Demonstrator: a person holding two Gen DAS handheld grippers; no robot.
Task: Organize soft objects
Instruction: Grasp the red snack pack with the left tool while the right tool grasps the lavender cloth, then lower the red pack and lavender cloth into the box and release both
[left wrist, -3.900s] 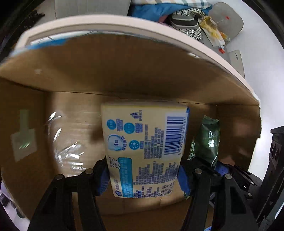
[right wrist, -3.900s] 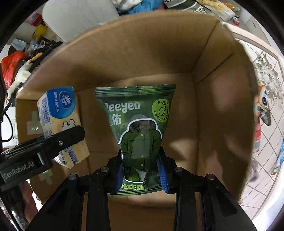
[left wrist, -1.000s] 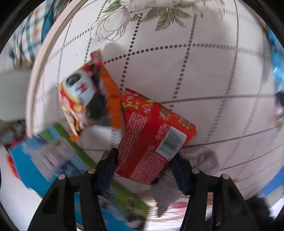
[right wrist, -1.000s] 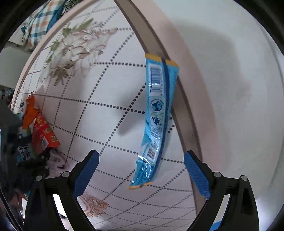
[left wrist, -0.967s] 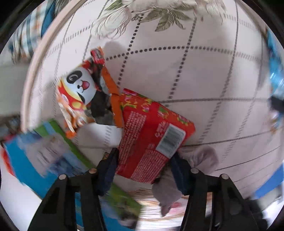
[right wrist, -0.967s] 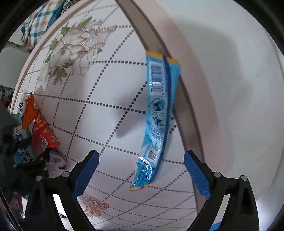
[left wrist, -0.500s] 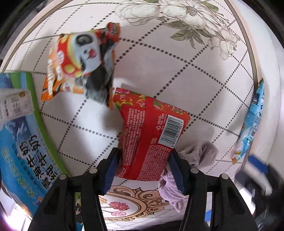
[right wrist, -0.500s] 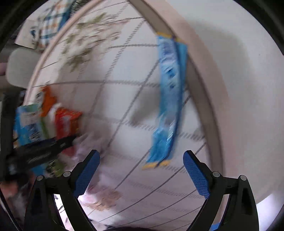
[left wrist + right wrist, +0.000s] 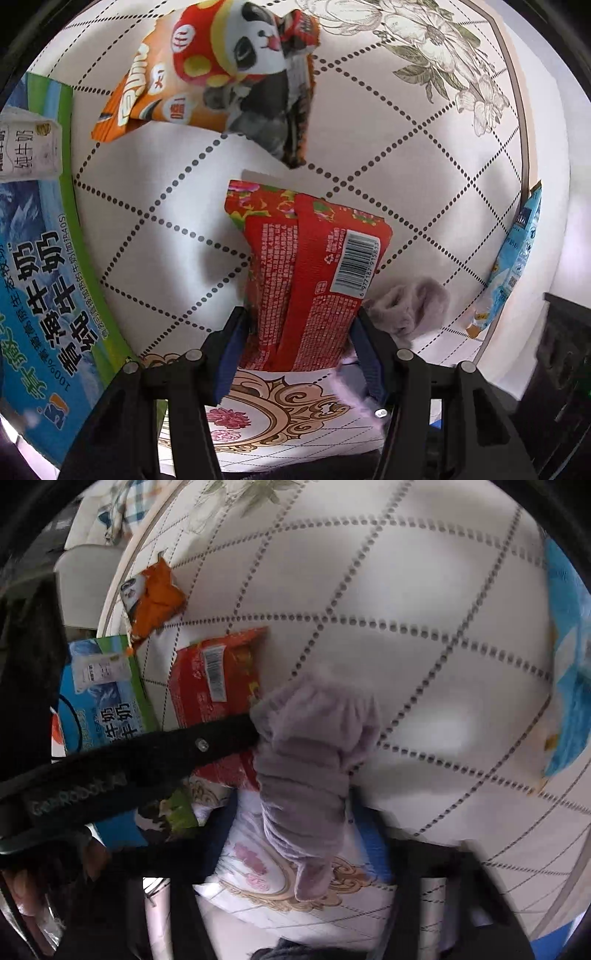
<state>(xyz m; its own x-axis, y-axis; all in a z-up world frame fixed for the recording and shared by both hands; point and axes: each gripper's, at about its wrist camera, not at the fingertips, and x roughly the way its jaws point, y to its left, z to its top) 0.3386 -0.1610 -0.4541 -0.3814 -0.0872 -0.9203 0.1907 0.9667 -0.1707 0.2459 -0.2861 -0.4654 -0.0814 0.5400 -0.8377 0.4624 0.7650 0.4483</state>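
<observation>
The left gripper (image 9: 299, 343) was pinching the near end of a red plastic snack packet with a white barcode label (image 9: 310, 266), its blue-padded fingers (image 9: 231, 354) pressed against both sides of the packet. The packet lay barcode side up on the round white tabletop with dotted diamond lines and flower prints (image 9: 388, 129).

Just right of the packet, touching it, sat a crumpled pale mauve fleece sock (image 9: 410, 306). In the right wrist view the right gripper (image 9: 291, 834) straddled this sock (image 9: 310, 760), with a blue pad close on either side of its near part; motion blur hid whether the pads were pressing it, so its grip could not be told.

Beyond the red packet lay an orange snack bag printed with a panda (image 9: 229, 77). A blue and green milk carton box (image 9: 40, 295) lay at the left. A long light-blue sachet (image 9: 517, 254) rested at the table's right rim.
</observation>
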